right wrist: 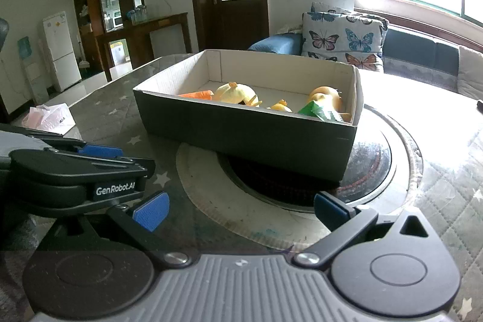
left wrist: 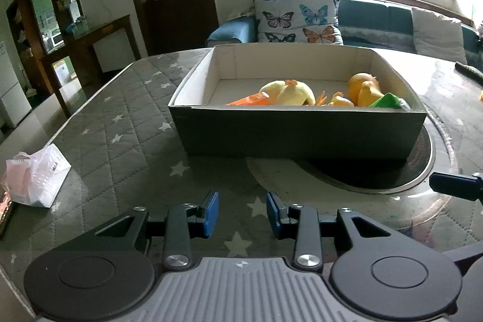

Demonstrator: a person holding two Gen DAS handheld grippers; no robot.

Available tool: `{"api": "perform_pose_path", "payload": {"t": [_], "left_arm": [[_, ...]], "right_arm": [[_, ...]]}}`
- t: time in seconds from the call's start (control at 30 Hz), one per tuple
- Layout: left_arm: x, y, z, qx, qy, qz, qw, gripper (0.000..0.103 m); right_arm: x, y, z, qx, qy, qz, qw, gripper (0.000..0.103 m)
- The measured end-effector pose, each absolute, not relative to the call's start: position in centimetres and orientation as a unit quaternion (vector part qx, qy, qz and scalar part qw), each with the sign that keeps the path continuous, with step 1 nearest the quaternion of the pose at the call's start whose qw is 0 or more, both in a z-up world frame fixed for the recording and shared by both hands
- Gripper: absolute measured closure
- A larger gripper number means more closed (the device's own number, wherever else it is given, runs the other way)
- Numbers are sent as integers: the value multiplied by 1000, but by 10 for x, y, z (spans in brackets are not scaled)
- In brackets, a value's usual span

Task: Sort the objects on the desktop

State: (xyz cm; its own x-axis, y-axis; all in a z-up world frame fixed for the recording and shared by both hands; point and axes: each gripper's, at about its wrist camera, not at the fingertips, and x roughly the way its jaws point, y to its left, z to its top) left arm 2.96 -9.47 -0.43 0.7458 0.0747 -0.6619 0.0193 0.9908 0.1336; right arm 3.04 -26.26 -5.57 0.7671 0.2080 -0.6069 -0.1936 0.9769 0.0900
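Several small objects already lie in the open cardboard box (left wrist: 297,129), which you see standing on the bench (left wrist: 120,129), partly over a dark round inset (right wrist: 374,168) in the glass top. Inside the box: a yellow plush toy (left wrist: 291,94), an orange packet (left wrist: 250,101) at its left, a small yellow duck figure (left wrist: 341,101), a larger orange-yellow duck (left wrist: 363,89) toward the right end, and a green packet (left wrist: 388,101) against the near right wall. You should expect all of these to be light; the plush is soft and will compress, so take it across its body, whereas the packets are probably slick film, best pinched at an edge or seam.

Outside the box, a white and pink plastic bag (left wrist: 36,177) sits well apart on the left of the bench; it looks limp and light, and a gathered fold near its top would likely be the surest hold.

Your left gripper (left wrist: 243,213) hovers low over the bench short of the box, fingers a little apart and empty. Your right gripper (right wrist: 238,212) is beside it, fingers spread wide, holding nothing.
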Motion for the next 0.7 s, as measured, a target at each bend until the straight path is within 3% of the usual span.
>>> {"api": "perform_pose_path", "payload": {"t": [0.7], "left_arm": [[41, -95, -1, 66, 352, 9, 933, 66]], "right_arm": [[37, -264, -58, 11, 325, 96, 941, 0]]}}
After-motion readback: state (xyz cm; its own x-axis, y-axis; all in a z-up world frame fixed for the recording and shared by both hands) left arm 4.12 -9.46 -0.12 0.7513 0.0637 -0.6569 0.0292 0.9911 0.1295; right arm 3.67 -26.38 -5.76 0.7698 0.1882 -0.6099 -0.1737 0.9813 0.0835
